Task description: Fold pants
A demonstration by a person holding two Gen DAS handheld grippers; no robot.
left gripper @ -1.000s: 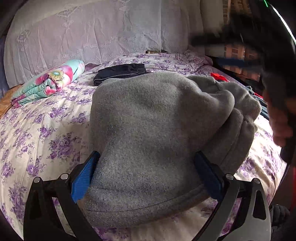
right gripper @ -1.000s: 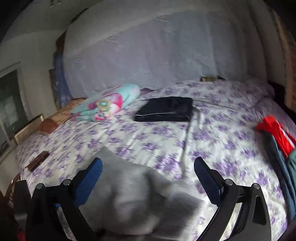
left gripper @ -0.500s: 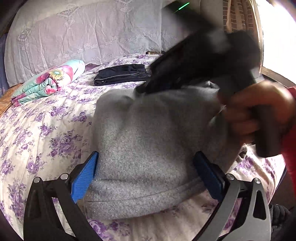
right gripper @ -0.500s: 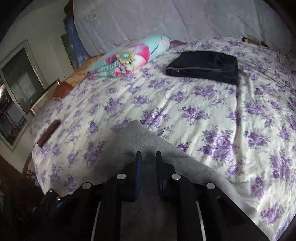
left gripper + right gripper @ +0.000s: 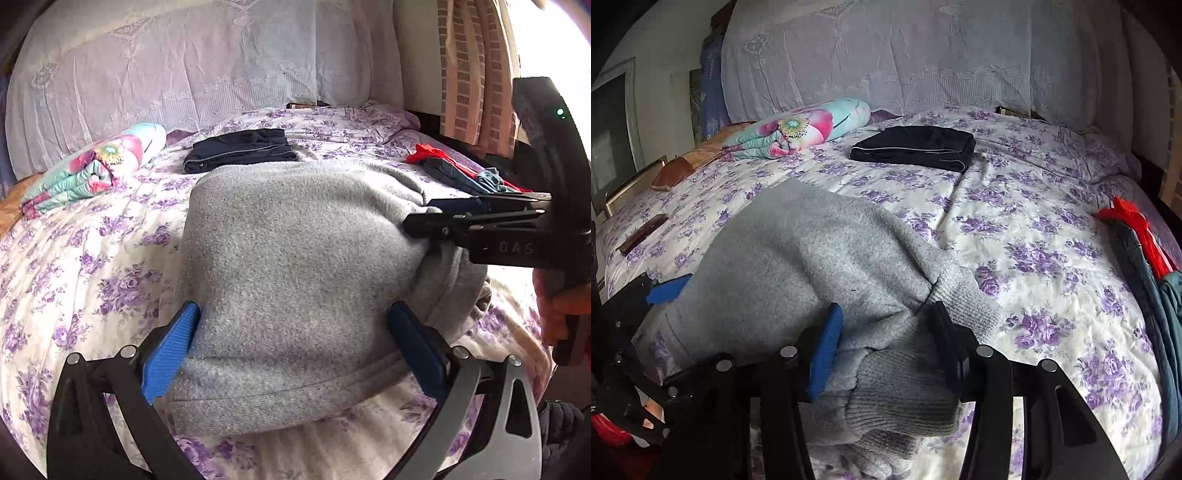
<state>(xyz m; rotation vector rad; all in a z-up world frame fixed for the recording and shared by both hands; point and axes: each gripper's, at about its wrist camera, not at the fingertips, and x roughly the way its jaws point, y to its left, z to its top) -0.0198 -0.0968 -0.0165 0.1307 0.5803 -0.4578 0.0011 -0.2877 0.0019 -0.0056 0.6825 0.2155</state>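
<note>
Grey fleece pants (image 5: 295, 258) lie folded in a thick bundle on the flowered bed sheet (image 5: 92, 266). My left gripper (image 5: 295, 332) is open, its blue pads either side of the bundle's near end. My right gripper (image 5: 886, 332) is partly open around the ribbed cuffs of the grey pants (image 5: 820, 266), which bulge between its fingers; it touches the cloth but does not clamp it. In the left wrist view the right gripper (image 5: 424, 219) reaches into the bundle's right side.
Folded dark pants (image 5: 912, 147) and a rolled flowered blanket (image 5: 798, 129) lie toward the headboard. A heap of red and blue clothes (image 5: 1141, 251) lies at the bed's right edge. A dark flat object (image 5: 642, 234) lies at the left.
The right gripper swung over the bundle, was shut half a second ago, and now stands partly open around the cuffs. The left gripper has stayed open in place.
</note>
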